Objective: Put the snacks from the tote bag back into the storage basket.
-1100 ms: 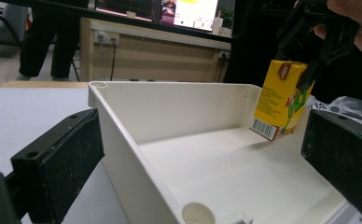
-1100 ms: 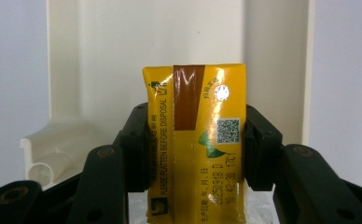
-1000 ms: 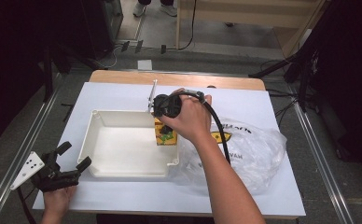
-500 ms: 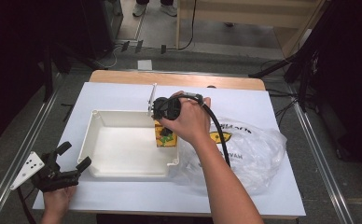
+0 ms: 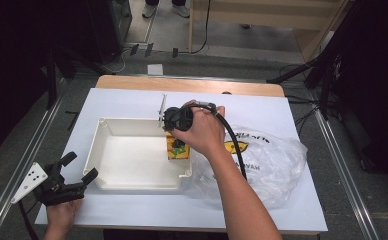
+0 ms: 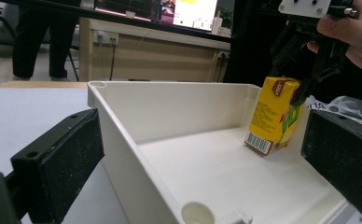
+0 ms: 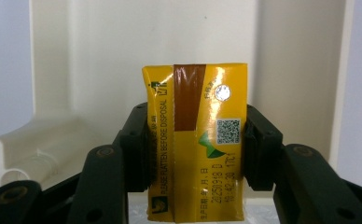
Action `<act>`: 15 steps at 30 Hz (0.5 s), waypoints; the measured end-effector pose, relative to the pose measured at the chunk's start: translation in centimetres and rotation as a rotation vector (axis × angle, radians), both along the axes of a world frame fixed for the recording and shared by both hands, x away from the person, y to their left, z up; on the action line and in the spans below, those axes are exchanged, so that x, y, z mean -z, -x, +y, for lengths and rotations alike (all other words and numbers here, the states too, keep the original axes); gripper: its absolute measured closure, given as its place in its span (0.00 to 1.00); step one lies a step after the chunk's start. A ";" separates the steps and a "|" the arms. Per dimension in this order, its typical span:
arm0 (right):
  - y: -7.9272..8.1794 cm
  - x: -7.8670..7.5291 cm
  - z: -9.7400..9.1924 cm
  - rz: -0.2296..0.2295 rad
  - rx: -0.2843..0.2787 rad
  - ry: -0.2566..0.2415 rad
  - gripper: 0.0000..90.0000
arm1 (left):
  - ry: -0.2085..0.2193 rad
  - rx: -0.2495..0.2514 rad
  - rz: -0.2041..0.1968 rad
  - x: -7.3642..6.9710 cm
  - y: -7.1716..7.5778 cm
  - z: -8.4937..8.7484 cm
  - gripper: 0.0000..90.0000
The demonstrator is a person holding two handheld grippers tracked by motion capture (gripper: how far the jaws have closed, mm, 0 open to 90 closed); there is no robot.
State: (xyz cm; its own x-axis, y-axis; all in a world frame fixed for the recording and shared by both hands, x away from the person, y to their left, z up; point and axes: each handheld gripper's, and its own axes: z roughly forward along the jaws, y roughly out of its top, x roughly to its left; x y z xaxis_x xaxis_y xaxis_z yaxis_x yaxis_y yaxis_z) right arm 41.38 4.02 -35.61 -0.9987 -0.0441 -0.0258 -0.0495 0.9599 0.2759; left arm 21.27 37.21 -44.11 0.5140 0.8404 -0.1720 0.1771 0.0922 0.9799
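The right gripper (image 5: 178,140) has its jaws clamped on a yellow juice carton (image 7: 195,140), pads pressed against both sides near its top. The carton sits tilted in the right-hand corner of the white tray (image 5: 132,185), one bottom edge seemingly touching the floor, close to the wall. Just beside the tray lies a crumpled plastic bag (image 5: 272,165). Off at the table's near left corner, the left gripper (image 5: 69,182) waits with its jaws spread wide and nothing between them. This looks like the placing step: the carton is nearly down. Next, it needs settling flat, then the jaws easing apart and lifting straight up without tipping it.
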 end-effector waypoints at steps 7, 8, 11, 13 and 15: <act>0.1 0.2 0.2 -0.005 -0.020 0.021 0.59 | 0.000 0.001 0.000 0.0 0.0 0.0 0.00; 0.1 0.2 0.2 -0.004 -0.020 0.025 0.59 | 0.001 0.001 0.000 0.0 0.0 0.0 0.00; 0.1 0.3 0.2 -0.006 -0.027 0.022 0.59 | -0.001 0.001 0.000 0.0 0.0 0.0 0.00; 0.1 0.3 0.1 -0.003 -0.024 0.021 0.59 | 0.000 0.001 0.000 0.0 0.0 0.0 0.00; 0.1 0.3 0.1 0.000 -0.022 0.023 0.59 | 0.000 0.002 0.000 0.0 0.0 0.0 0.00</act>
State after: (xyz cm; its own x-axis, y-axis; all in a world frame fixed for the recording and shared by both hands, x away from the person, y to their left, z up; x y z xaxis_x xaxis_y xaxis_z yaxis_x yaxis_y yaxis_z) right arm 41.25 4.11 -35.92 -0.9974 -0.0670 -0.0247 -0.0711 0.9645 0.2543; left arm 21.28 37.25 -44.10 0.5156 0.8394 -0.1718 0.1768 0.0919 0.9799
